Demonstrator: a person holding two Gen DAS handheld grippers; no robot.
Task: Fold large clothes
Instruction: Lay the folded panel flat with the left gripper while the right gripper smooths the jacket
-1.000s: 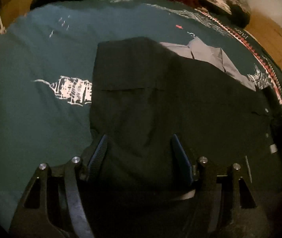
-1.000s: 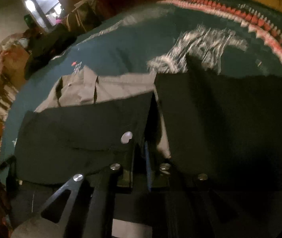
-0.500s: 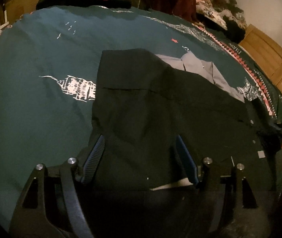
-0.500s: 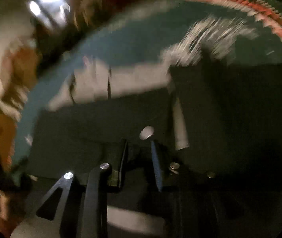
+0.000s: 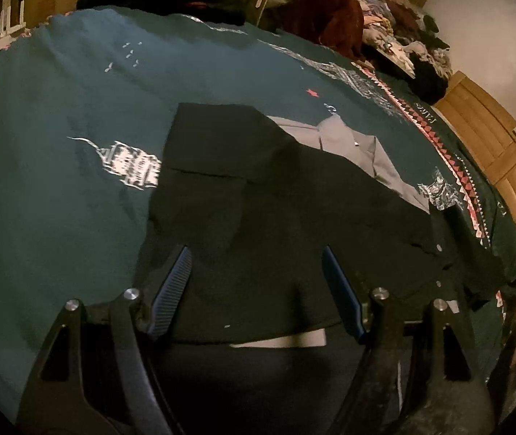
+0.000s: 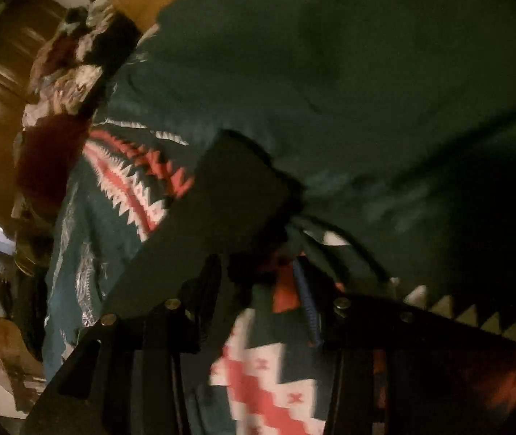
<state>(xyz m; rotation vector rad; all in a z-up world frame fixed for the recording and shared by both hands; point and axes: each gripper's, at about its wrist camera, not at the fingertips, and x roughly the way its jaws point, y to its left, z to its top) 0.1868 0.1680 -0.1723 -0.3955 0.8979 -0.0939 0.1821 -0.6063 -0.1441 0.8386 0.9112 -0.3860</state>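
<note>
Black garment (image 5: 258,217) lies partly folded on the teal bedspread (image 5: 58,145), spread ahead of and between the left gripper's (image 5: 256,282) jaws; a grey inner panel shows at its far edge. Left jaws stand wide apart, pads clear of the cloth, nothing grasped. Right gripper (image 6: 258,290): jaws opening; a dark sleeve-like end of the garment lies just ahead of them, touching the left finger or not, cannot tell. View blurred.
</note>
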